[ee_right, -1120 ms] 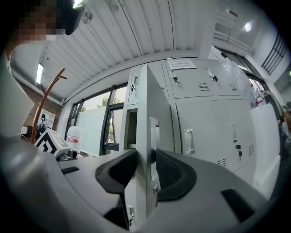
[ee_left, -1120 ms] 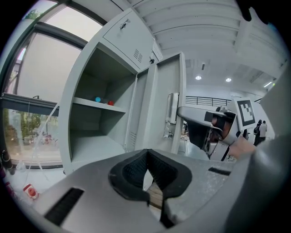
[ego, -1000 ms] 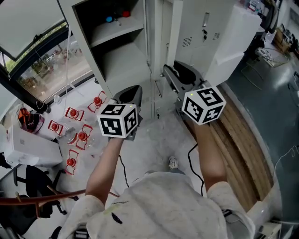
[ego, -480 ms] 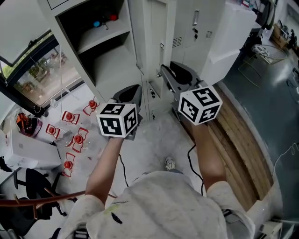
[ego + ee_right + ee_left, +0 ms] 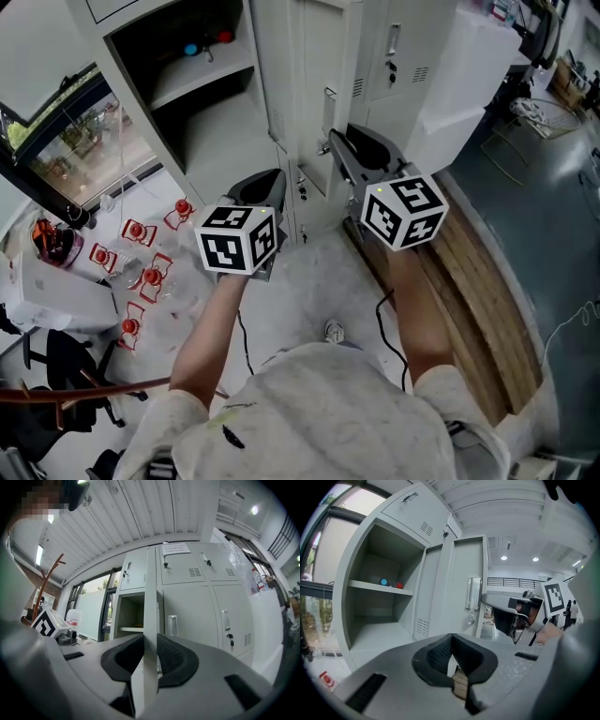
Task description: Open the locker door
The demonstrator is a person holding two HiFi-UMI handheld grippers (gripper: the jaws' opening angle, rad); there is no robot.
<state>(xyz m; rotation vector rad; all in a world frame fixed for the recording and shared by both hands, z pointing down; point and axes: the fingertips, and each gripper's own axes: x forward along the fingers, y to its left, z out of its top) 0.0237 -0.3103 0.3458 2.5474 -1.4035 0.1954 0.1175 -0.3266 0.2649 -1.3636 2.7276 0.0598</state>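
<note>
The grey locker door point(image 5: 323, 89) stands ajar, edge-on to me, its handle point(image 5: 474, 593) on the face in the left gripper view. My right gripper point(image 5: 331, 142) has the door's free edge point(image 5: 150, 597) between its pads. Its jaws have just been closing and both pads now lie against the sheet. In the left gripper view the right gripper point(image 5: 488, 598) reaches the door from the right. My left gripper point(image 5: 272, 176) hangs lower left of the door, apart from it. Its jaws point(image 5: 451, 637) meet at the tips with nothing between them.
Left of the door an open compartment point(image 5: 202, 112) has a shelf with a blue point(image 5: 192, 49) and a red point(image 5: 223, 37) small thing. Closed lockers point(image 5: 403, 56) continue right. Red clamps point(image 5: 141, 272), a white box point(image 5: 56, 291) and wooden planks point(image 5: 469, 272) lie on the floor.
Both grippers have drifted a little along the locker front. The right jaws have narrowed around the door's edge. The left jaws look the same.
</note>
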